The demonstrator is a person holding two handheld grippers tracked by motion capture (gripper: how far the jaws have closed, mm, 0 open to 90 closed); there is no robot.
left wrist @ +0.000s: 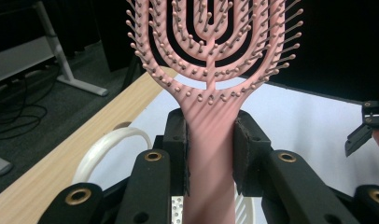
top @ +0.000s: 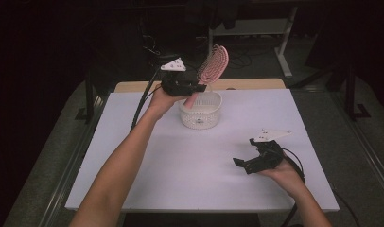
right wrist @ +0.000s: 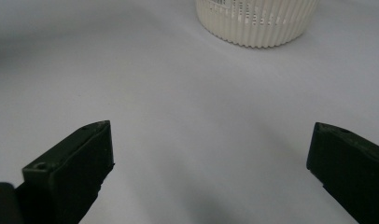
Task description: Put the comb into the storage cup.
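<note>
Pink hairbrush (left wrist: pixel 210 140) clamped by its handle between the left gripper (left wrist: pixel 210 154) fingers, above the white basket (top: pixel 201 111) at the far side of the table (top: pixel 180 170); looped, vented head with ball-tipped bristles tilted upward. Right gripper (right wrist: pixel 211 163) fingers spread wide, holding nothing, low over the table.

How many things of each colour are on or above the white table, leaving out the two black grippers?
Pink: 1, the pink plastic vented hairbrush
White: 1, the white perforated plastic basket
Total: 2
</note>
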